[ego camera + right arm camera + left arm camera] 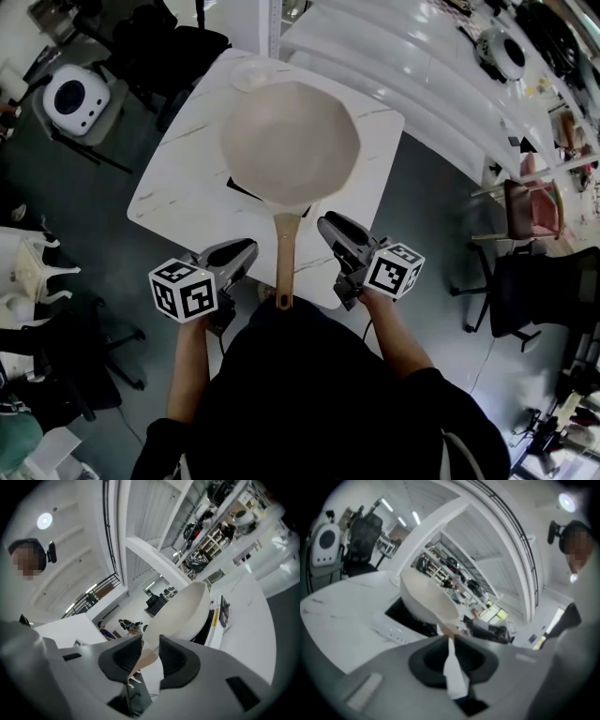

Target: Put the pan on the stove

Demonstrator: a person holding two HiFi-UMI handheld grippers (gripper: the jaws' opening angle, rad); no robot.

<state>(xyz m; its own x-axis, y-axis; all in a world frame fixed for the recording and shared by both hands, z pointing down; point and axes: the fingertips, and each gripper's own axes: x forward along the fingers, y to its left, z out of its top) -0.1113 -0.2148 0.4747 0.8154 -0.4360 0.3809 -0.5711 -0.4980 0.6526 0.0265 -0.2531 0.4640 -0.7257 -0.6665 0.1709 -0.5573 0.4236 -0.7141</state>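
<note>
The table [178, 187] carries everything, and the pan [291, 141] already rests on the stove [242, 188], whose black top peeks out from under the pan's near-left side. By that reading the task looks done, so the danger now is undoing it. The pan spreads wider than the stove under it. If it sits off-centre, a small shove could tip or slide it. The handle [285, 258] is the likely lever for that: it juts toward the person, out to the table's near edge, with a gripper on either side. A careless swing of either one, or the person's body leaning in, could catch the handle and drag the pan round or off the stove. The right gripper [326, 223] sits just right of the handle without touching it, its jaws partly apart and gripping nothing. The handle and pan only show through the gap beyond them. The left gripper [250, 248] lies just left of the handle, also clear of it, with its jaws nearly together and only a pale sliver between the pads.
</note>
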